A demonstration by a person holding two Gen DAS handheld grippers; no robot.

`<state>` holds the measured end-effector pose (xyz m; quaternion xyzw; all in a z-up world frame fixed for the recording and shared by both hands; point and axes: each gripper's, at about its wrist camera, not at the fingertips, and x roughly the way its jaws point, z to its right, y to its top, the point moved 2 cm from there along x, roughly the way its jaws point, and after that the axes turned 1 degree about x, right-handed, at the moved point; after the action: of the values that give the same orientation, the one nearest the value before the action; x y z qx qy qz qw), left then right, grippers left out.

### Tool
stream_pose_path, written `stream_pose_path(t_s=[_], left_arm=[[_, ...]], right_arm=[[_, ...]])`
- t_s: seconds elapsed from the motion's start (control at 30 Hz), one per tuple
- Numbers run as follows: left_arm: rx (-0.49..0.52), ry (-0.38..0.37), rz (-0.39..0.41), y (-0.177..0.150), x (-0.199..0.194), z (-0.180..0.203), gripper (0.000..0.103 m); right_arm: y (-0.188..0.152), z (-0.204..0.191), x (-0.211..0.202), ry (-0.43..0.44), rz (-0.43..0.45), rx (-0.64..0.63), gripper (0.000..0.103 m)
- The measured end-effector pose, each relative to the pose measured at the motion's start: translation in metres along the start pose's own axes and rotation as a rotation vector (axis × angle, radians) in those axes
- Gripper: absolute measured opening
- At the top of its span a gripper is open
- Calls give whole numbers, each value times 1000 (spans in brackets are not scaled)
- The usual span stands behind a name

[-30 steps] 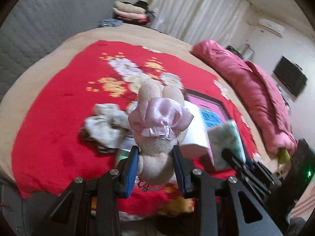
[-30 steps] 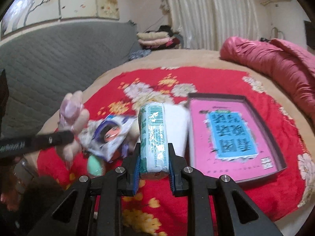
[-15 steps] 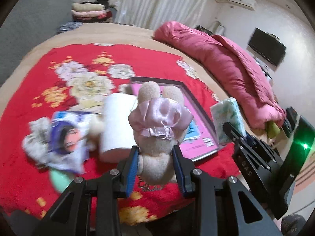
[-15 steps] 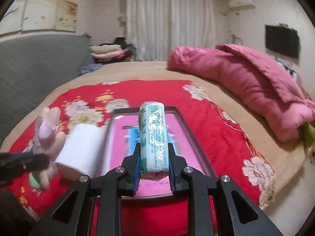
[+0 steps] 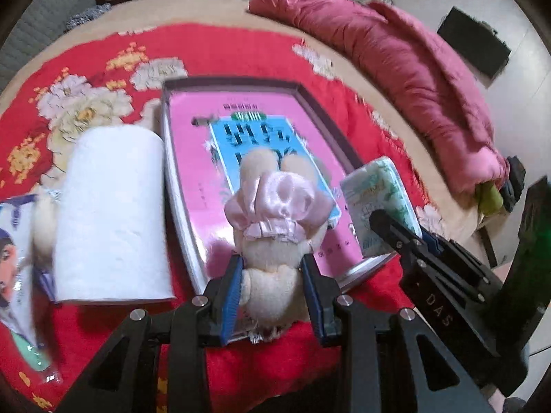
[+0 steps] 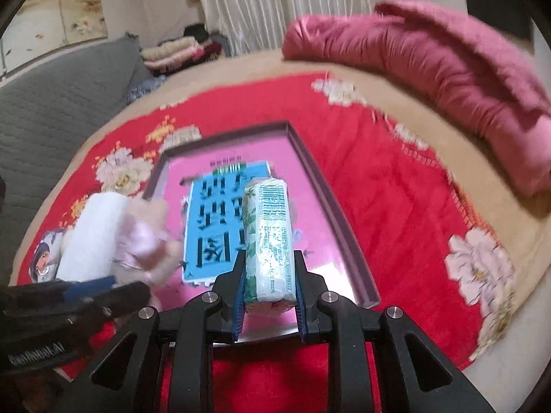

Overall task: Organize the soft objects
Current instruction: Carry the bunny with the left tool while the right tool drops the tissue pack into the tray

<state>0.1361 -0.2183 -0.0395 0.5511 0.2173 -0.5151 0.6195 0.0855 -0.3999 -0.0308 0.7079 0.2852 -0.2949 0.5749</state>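
Your left gripper (image 5: 272, 290) is clamped around the lower body of a beige plush rabbit (image 5: 275, 227) with a pink satin bow, and your right gripper (image 6: 268, 292) is closed tight on a green-and-white tissue pack (image 6: 270, 237), gripped across its narrow sides with most of its length standing out beyond the pads. Both loads hang over the near end of the shallow pink-lined box (image 5: 179, 186), which lies on the red floral blanket (image 5: 220, 55) with a white paper roll (image 5: 110, 213) just beside its left wall. The main risk is crowding: in the left wrist view the tissue pack sits close to the rabbit's right side, so if you lower both together the grippers may knock each other or one item may land on the other. The rabbit is soft and top-heavy in this grip, so it will likely flop when released; let it go too near the front wall and it could tip out onto the blanket. The tissue pack is slick film held only near one end, so a quick swing could make it pivot or slide. Both views are smeared, so judge the box wall carefully before you open either gripper.
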Motion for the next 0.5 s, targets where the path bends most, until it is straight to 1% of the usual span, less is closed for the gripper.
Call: stream_pose_path(t_s=[0.1,0.2,0.27,0.37,0.5], left_arm=[[25,8,-12,-2,9,4,34],[53,21,-20,-3,14,11,34],[78,36,-21,-4,17,13,34],[52,36,-37,-3,22,7,34],[41,31,-36,-1,24,6,34]], right_arm=[[-3,3,15,7,-73,16,24],[-6,7,28,2,-126,34,24],[-8,10,33,-7,-146,50,25],[-9,14,33,-40,-146,58,26],[-9,13,34,-66,-150,52,38]])
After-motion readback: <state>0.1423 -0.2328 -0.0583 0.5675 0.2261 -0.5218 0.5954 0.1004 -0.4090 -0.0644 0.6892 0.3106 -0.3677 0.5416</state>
